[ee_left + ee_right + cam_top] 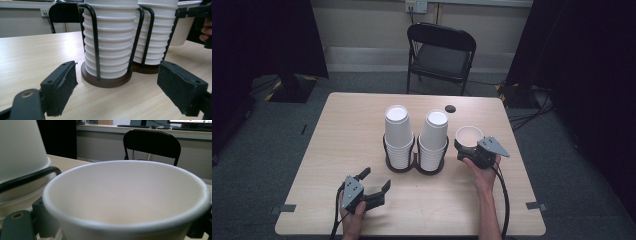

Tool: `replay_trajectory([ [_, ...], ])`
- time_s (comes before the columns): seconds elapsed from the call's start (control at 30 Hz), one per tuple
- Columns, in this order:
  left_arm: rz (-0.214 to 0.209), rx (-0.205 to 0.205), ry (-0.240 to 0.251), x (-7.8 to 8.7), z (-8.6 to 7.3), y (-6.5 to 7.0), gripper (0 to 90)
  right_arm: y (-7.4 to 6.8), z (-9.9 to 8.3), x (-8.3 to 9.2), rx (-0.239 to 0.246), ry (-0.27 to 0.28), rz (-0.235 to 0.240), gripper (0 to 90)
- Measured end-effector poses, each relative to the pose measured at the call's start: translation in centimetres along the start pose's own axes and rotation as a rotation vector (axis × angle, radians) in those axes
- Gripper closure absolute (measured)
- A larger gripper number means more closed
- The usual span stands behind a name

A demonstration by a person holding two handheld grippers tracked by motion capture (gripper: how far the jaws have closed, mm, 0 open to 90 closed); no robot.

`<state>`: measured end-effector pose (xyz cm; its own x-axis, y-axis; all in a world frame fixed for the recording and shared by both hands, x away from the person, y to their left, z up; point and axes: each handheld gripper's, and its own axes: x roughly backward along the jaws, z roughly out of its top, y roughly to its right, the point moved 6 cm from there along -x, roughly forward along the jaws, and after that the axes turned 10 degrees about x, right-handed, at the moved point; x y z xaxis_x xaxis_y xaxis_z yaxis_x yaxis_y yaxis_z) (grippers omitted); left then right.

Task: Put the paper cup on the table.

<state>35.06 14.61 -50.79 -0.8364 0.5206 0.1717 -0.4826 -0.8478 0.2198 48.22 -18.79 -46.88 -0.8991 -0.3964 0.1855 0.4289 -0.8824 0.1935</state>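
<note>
My open left hand-held gripper idles while my right hand-held gripper grips a white paper cup, which I judge should next be set upright on the surface.

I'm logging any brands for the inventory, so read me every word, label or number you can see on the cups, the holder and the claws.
No readable text.
Cup stacks: plain white, no print.
Held cup in the right claw: blank inside and out.
Holder: plain dark base and wires, no label.
Left claw: black pads, unmarked.
Wall socket: too small to read any marking.
</note>
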Motion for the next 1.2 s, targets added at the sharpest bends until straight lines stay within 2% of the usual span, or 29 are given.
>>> replay_trajectory([
  [0.23, 0.004, 0.005, 0.001, 0.0, 0.0, 0.0, 16.0, 1.2, -1.1, -1.6, -0.06, -0.007, -0.002, 10.7],
  [0.37, 0.006, -0.003, 0.0, 0.0, 0.0, 0.0, 16.2, 1.1, -1.4, -2.1, -0.082, 0.0, 0.0, 10.6],
  [0.43, 0.008, -0.003, 0.004, 0.0, 0.0, 0.1, 16.2, 0.6, -2.0, -2.4, -0.073, -0.014, 0.012, 10.5],
  [0.63, 0.002, 0.003, 0.009, 0.1, 0.0, 0.1, 16.2, 0.4, -2.3, -2.5, -0.067, -0.03, 0.016, 10.4],
  [0.8, -0.006, -0.008, -0.003, 0.1, -0.1, 0.2, 16.2, 0.7, -2.4, -2.3, -0.07, -0.054, 0.019, 10.3],
  [0.93, -0.005, 0.0, 0.0, 0.1, 0.0, 0.2, 16.2, 1.0, -2.7, -2.1, -0.062, -0.086, 0.023, 10.0],
  [1.0, -0.004, 0.004, 0.007, 0.1, 0.0, 0.2, 16.2, 1.1, -2.8, -2.1, -0.032, -0.114, 0.016, 10.5],
  [1.2, -0.003, -0.004, 0.011, 0.2, 0.0, 0.2, 16.2, 1.0, -2.9, -2.0, -0.025, -0.134, 0.027, 10.3],
])
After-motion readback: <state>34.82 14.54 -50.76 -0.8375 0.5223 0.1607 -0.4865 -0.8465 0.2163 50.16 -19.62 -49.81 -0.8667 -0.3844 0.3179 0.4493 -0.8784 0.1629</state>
